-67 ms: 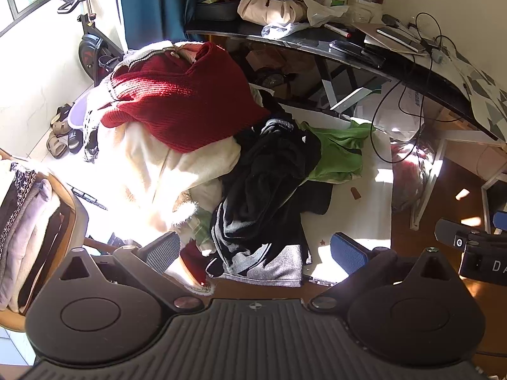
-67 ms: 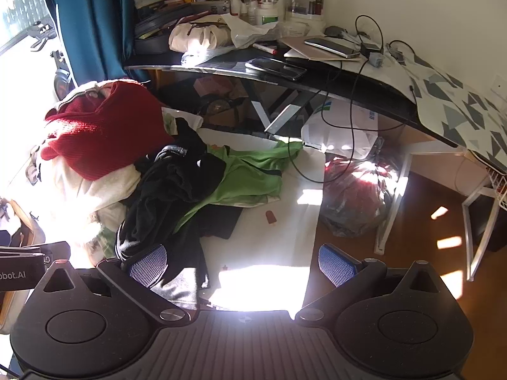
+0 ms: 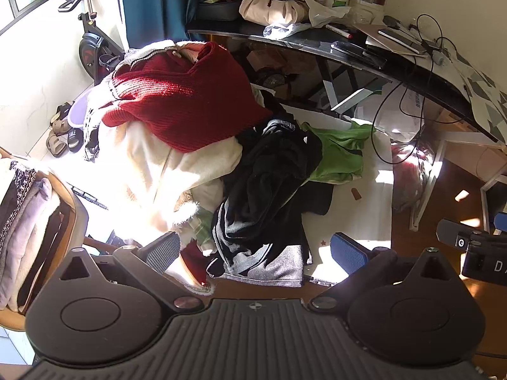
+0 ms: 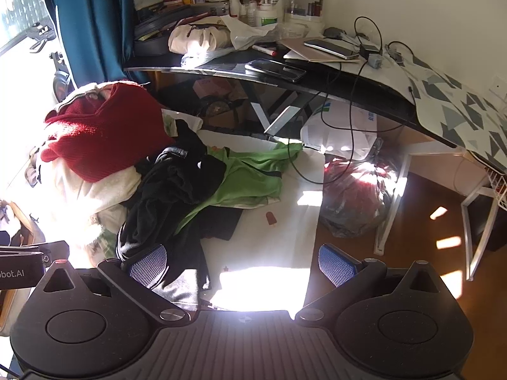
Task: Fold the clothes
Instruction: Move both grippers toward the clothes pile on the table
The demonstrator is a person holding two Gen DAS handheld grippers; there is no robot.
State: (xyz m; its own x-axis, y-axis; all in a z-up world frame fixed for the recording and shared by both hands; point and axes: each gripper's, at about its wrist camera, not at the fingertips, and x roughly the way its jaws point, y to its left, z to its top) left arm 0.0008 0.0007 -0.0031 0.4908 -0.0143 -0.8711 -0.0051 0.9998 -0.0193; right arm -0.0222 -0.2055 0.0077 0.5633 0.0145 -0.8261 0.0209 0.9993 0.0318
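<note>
unfolded clothes heap, both grippers released.
left gripper (image 3: 255,250) and right gripper (image 4: 242,264) hover spread above black garment (image 3: 269,190); red sweater (image 3: 187,101) tops heap.

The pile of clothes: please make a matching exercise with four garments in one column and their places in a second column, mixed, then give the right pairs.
Garments
1. red knit sweater
2. cream fleece garment
3. black garment
4. green shirt

Places
A. spread flat behind the black one, nearest the desk
B. on top of the pile
C. directly under the red one, in bright sun
D. draped down the middle toward the open left tongs

Pairs: 1-B, 2-C, 3-D, 4-A
</note>
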